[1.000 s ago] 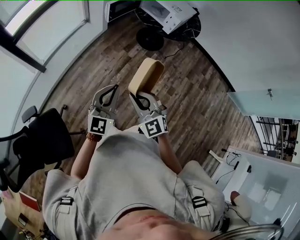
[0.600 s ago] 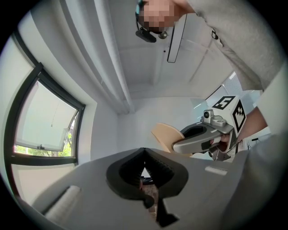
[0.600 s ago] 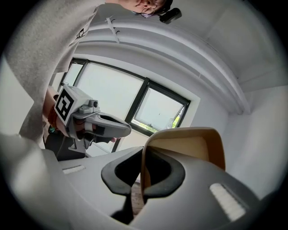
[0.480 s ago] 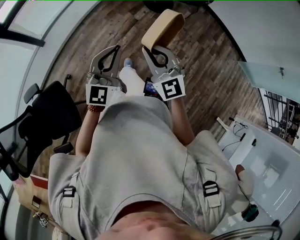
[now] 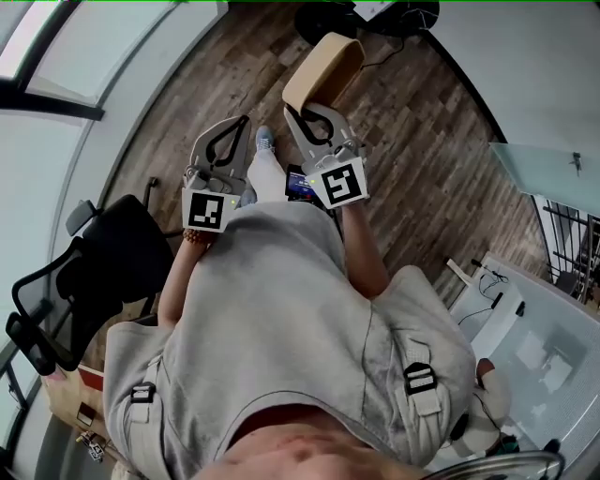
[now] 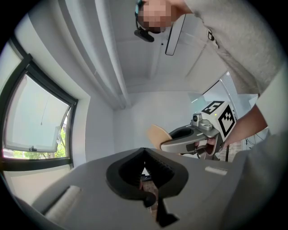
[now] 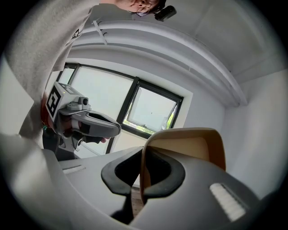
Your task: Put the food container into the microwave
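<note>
A tan food container (image 5: 323, 69) hangs over the wood floor, its rim pinched between the jaws of my right gripper (image 5: 294, 110), which is shut on it. In the right gripper view one thin wall of the container (image 7: 191, 144) runs down between the pads of the right gripper (image 7: 142, 158). My left gripper (image 5: 241, 125) is level beside it, to the left, shut with nothing in it; its pads meet in the left gripper view (image 6: 144, 151). That view also shows the right gripper (image 6: 189, 139) and the container (image 6: 158, 134). No microwave is in view.
A black office chair (image 5: 89, 277) stands to the left. A glass-topped table (image 5: 553, 173) and a white desk (image 5: 548, 356) are at the right. A dark chair base (image 5: 375, 14) lies ahead on the wood floor (image 5: 422, 141). A window (image 7: 150, 110) is beyond the right gripper.
The person has walked on: the floor and chair have slid past in the head view. Both grippers have shifted a little forward, the container still pinched in the right one.
</note>
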Demonstrator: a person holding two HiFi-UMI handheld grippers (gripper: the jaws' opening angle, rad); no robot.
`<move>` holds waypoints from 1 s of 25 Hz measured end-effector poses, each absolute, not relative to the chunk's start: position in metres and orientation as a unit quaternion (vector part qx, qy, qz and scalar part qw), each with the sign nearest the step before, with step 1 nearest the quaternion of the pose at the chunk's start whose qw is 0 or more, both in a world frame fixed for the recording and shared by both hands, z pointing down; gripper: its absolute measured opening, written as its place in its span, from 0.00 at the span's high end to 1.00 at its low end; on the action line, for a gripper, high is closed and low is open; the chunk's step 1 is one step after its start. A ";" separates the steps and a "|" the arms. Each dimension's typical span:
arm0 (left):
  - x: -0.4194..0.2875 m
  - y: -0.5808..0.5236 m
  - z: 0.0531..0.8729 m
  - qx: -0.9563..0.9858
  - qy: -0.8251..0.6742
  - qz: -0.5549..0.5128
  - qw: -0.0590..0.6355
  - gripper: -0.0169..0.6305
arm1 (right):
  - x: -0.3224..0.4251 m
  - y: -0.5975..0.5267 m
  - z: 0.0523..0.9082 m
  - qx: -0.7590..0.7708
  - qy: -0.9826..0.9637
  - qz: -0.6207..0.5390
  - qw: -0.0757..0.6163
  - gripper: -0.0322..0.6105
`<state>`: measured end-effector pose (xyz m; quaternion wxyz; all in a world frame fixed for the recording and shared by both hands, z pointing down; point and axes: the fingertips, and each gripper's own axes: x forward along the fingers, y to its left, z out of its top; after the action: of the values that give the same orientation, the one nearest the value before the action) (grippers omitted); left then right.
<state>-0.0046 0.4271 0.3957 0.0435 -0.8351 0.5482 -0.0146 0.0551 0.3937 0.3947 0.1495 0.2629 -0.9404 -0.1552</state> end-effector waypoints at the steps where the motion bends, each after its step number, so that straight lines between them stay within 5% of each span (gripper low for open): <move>1: -0.004 0.417 0.396 -0.835 0.548 -0.017 0.042 0.98 | 0.055 0.384 0.395 0.262 -0.941 -0.155 0.147 0.91; 25: 0.061 0.194 0.397 -0.861 0.500 -0.089 0.028 0.98 | 0.105 0.169 0.415 0.286 -0.949 -0.095 0.088 0.90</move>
<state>0.0611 0.1942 0.3967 0.0279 -0.8607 0.5005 -0.0890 0.1055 0.1694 0.4150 0.0882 0.2860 -0.9495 -0.0945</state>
